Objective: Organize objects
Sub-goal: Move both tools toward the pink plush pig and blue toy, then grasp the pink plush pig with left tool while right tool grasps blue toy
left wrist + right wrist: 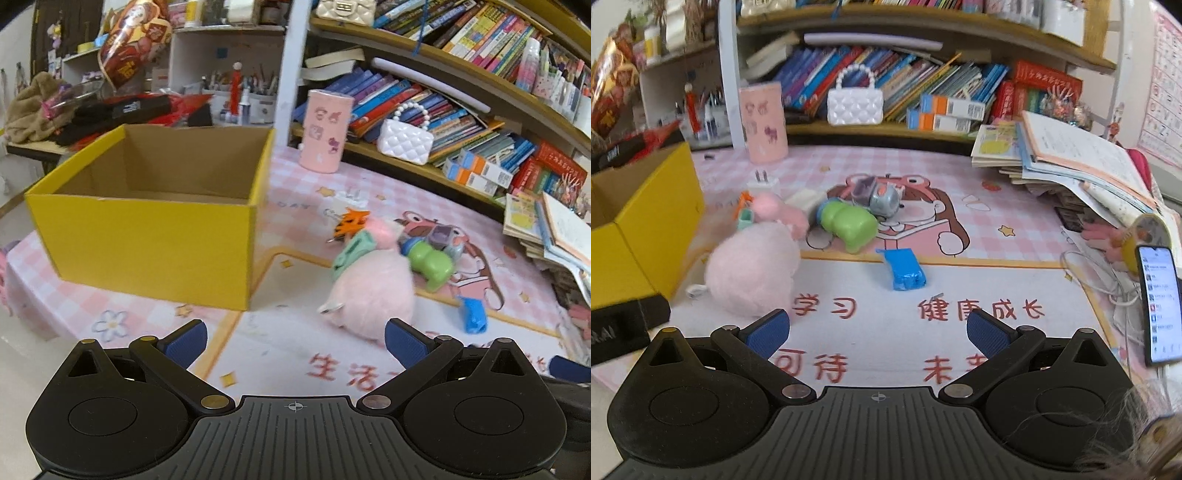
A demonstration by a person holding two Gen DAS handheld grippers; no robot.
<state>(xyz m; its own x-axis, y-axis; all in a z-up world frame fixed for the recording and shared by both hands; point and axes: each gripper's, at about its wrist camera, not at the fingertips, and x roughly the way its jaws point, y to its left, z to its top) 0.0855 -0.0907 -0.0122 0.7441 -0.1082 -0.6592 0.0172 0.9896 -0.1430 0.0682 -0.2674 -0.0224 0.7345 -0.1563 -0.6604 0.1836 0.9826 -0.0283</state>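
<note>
An open yellow cardboard box (pixel 147 236) (pixel 646 229) stands at the left of the pink desk mat, empty as far as I see. To its right lies a fluffy pink plush toy (pixel 373 288) (pixel 753 266), blurred in both views. Behind it sit a green plastic toy (pixel 432 264) (pixel 851 225), a small grey toy (pixel 882 199), an orange tiger figure (pixel 351 221) and a white plug (pixel 764 181). A blue packet (pixel 472 314) (pixel 903 269) lies nearer. My left gripper (pixel 295 341) and right gripper (pixel 879 332) both hover open above the mat, holding nothing.
A pink canister (pixel 325 131) (pixel 764 122) and a white quilted purse (pixel 404 142) (pixel 855 103) stand at the back below shelves of books. Stacked open books (pixel 1071 158) and a lit phone (pixel 1158 306) occupy the right edge. A black box (pixel 624 325) lies by the yellow box.
</note>
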